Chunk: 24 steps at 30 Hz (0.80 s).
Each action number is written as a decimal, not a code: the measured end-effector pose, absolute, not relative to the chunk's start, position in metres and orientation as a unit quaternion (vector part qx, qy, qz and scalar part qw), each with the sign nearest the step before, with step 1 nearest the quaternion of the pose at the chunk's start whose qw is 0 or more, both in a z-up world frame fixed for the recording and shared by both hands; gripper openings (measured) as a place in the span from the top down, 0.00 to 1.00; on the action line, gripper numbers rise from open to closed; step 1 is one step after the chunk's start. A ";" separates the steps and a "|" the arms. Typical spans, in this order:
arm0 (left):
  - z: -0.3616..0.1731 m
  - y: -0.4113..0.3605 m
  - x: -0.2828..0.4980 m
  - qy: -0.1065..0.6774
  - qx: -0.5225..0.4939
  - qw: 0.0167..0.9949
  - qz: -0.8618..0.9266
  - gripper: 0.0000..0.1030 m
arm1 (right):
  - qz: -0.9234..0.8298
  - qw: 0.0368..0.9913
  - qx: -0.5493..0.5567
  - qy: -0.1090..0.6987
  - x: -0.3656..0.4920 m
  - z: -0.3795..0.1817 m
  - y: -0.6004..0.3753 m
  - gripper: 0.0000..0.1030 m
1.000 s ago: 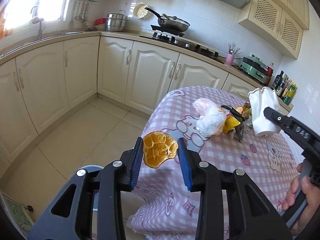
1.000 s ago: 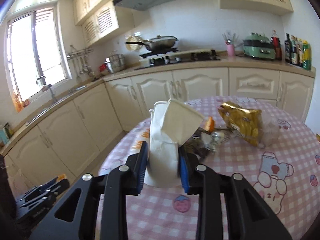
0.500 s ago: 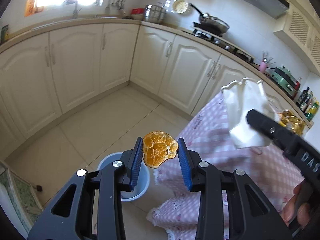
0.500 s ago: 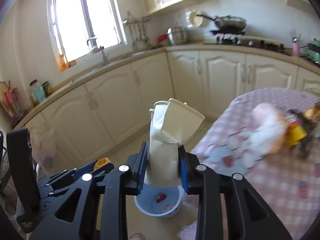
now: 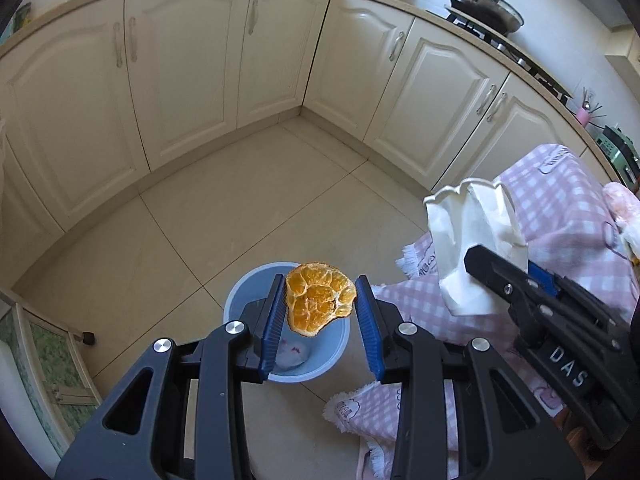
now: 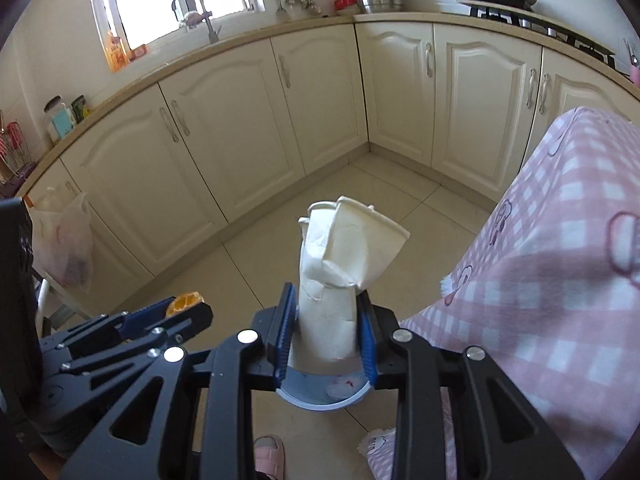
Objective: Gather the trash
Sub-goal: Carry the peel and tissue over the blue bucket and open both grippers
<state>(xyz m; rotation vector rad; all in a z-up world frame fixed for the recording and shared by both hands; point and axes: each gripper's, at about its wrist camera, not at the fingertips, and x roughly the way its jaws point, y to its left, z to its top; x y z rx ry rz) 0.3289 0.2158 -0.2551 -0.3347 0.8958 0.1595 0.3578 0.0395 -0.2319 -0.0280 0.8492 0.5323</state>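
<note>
1. Our left gripper (image 5: 321, 312) is clenched on an orange peel (image 5: 319, 298); the peel sits between the blue pads, its pith side facing the camera.
2. Directly beneath that peel, on the floor, stands a pale blue bin (image 5: 240, 300). We see a bit of pinkish waste at its bottom.
3. Our right gripper (image 6: 328, 332) is grasping a crushed white paper cup (image 6: 340, 264) by its lower end, and the crumpled mouth of the cup points away from us.
4. In the right wrist view the near rim of the bin (image 6: 324, 402) shows just below the gripper's pads, so the cup hangs above the bin too.
5. In the left wrist view the right gripper (image 5: 488, 276) and its cup (image 5: 468, 232) are to the right of the bin, in front of the table's edge.
6. The pink checked tablecloth (image 5: 560, 208) hangs down at right, with its fringe near the bin.
7. Farther off, cream kitchen cabinets (image 5: 180, 64) run around the corner of the tiled floor (image 5: 240, 200).
8. A pink slipper (image 6: 270, 452) shows at the bottom of the right wrist view.
</note>
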 end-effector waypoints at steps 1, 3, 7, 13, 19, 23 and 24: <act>-0.257 0.217 0.333 0.431 -0.161 0.885 0.077 0.68 | 0.252 0.877 -0.013 0.410 0.362 -0.237 0.039 0.72; -0.259 0.218 0.338 0.427 -0.162 0.886 0.079 0.63 | 0.248 0.876 -0.012 0.414 0.369 -0.244 0.038 0.72; -0.263 0.220 0.341 0.421 -0.170 0.887 0.087 0.45 | 0.244 0.873 -0.012 0.421 0.379 -0.256 0.037 0.72; -0.273 0.226 0.340 0.427 -0.179 0.882 0.092 0.43 | 0.242 0.868 -0.014 0.432 0.384 -0.268 0.039 0.72; -0.278 0.232 0.334 0.433 -0.186 0.877 0.096 0.43 | 0.246 0.862 -0.018 0.443 0.386 -0.274 0.048 0.72; -0.280 0.238 0.332 0.434 -0.190 0.875 0.101 0.43 | 0.253 0.856 -0.018 0.450 0.387 -0.276 0.056 0.72; -0.281 0.240 0.331 0.435 -0.190 0.874 0.103 0.43 | 0.255 0.855 -0.017 0.452 0.387 -0.277 0.058 0.72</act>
